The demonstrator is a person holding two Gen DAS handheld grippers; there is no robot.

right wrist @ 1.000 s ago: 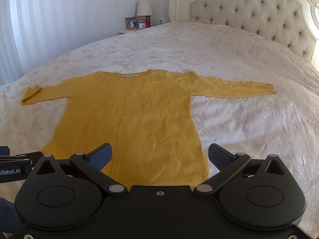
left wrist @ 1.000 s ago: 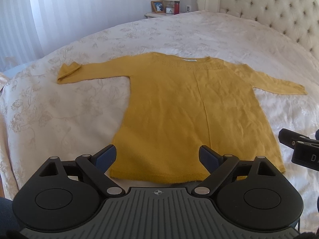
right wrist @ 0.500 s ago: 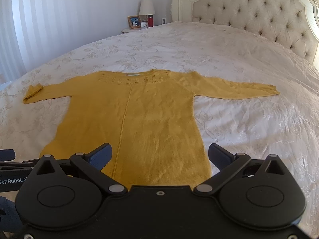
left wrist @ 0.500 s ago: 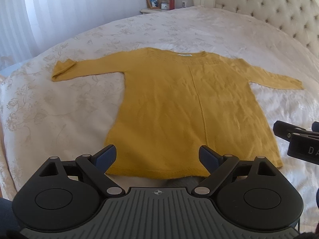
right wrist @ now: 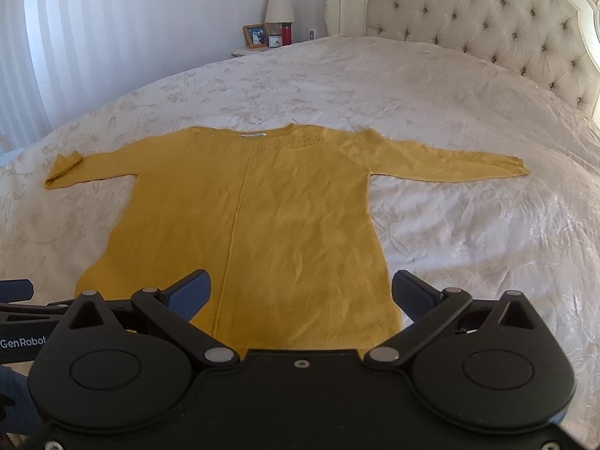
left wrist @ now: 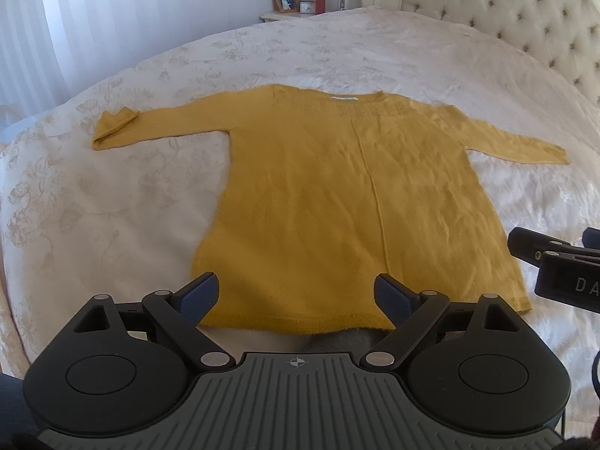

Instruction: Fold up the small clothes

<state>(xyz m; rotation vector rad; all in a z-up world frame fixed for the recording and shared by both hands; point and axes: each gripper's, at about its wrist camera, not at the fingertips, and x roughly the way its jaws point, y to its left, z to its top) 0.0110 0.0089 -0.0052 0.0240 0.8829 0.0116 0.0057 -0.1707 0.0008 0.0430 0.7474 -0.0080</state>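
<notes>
- A yellow sweater [left wrist: 348, 202] lies flat on the bed [left wrist: 123, 225], front side up, neckline at the far end and hem at the near end.
- Both sleeves extend sideways from the body. The left sleeve [left wrist: 157, 127] ends in a cuff [left wrist: 112, 123] that is turned back on itself. The right sleeve [left wrist: 513, 142] lies straight and flat.
- A raised seam [left wrist: 371, 195] runs down the middle of the sweater from neckline to hem.
- The left claw [left wrist: 296, 292] is above the near hem of the sweater, toward its left half. Its two fingers stand wide apart and grip nothing.
- The right claw [right wrist: 300, 292] is above the near hem, toward the right half of the sweater. Its two fingers also stand wide apart and grip nothing.
- In the left wrist view, part of the right claw shows at the right edge, next to the near right corner of the hem. In the right wrist view, part of the left claw shows at the left edge, next to the near left corner.
- The bed carries a pale bedspread [right wrist: 468, 225] with a leaf pattern. A tufted headboard [right wrist: 487, 22] stands at the far right.
- At the far end, a nightstand [right wrist: 251, 51] holds a lamp [right wrist: 279, 7], a framed photo [right wrist: 255, 36], a small clock [right wrist: 275, 40] and a red container [right wrist: 287, 33].
- White curtains [right wrist: 93, 37] cover the far left wall.
</notes>
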